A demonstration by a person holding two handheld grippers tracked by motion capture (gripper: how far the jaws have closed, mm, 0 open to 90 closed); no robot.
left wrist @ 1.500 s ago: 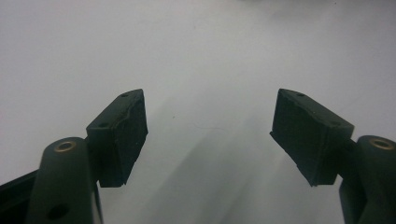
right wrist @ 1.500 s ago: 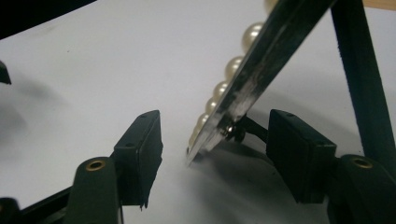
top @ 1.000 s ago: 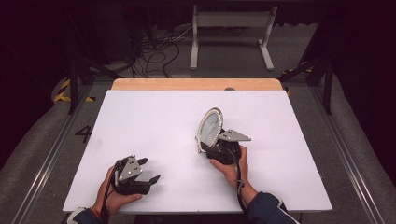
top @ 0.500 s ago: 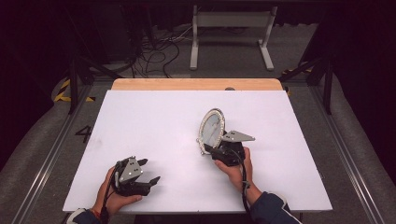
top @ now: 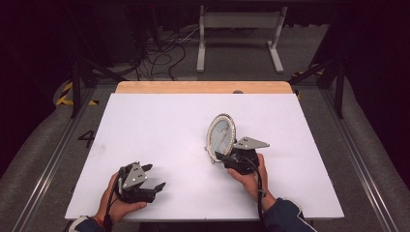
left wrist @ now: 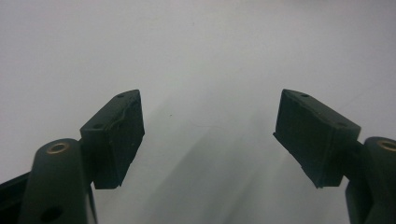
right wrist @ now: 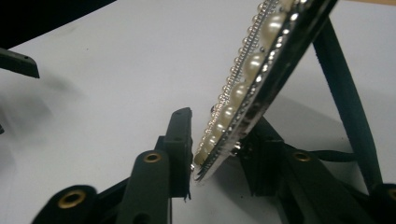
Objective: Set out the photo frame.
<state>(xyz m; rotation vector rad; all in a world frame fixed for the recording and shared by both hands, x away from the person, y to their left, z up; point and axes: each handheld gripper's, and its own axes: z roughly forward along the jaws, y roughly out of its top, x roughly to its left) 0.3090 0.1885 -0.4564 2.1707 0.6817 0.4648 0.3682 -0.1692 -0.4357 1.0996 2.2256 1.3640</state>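
One oval pearl-rimmed picture frame [top: 221, 137] stands propped right of centre, right gripper [top: 223, 156] clamped on its lower edge; release remains. Left gripper [top: 153, 176] rests apart, empty.

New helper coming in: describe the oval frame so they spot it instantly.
On the white table, look right of centre, just ahead of the right gripper. There stands the oval pearl-rimmed picture frame, propped on its black back strut, the table's sole upright ornament.

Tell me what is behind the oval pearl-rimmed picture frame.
Behind the pearl-rimmed picture frame, a black easel strut slants from its back to the white table. One black pad of the right tongs presses the back. The rest of the backing is hidden.
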